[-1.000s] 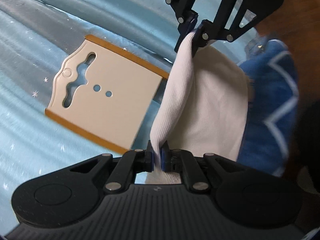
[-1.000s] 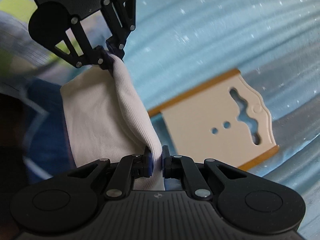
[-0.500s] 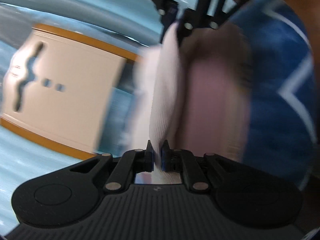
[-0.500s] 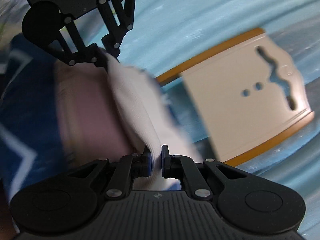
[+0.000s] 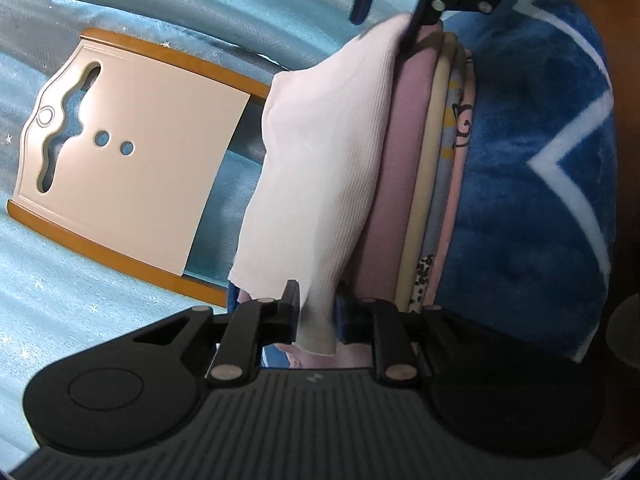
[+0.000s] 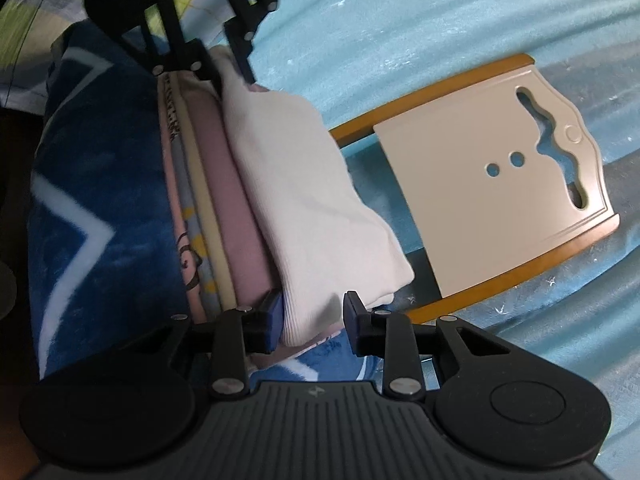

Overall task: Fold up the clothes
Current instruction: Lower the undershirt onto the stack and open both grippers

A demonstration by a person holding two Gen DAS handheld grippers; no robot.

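A folded white ribbed garment lies on top of a stack of folded clothes in pink, cream and a print. My left gripper is open, and the garment's near end sits loosely between its fingers. At the far end of the garment, the right gripper is open too. In the right wrist view, my right gripper stands open around the other end. The left gripper shows at the far end there.
The stack rests on a blue blanket with white zigzag lines. A cream folding board with orange edges lies beside it on the light blue bed sheet.
Both grippers carried the white garment sideways onto the stack, then opened and let go of it. The garment now lies flat instead of hanging between them.
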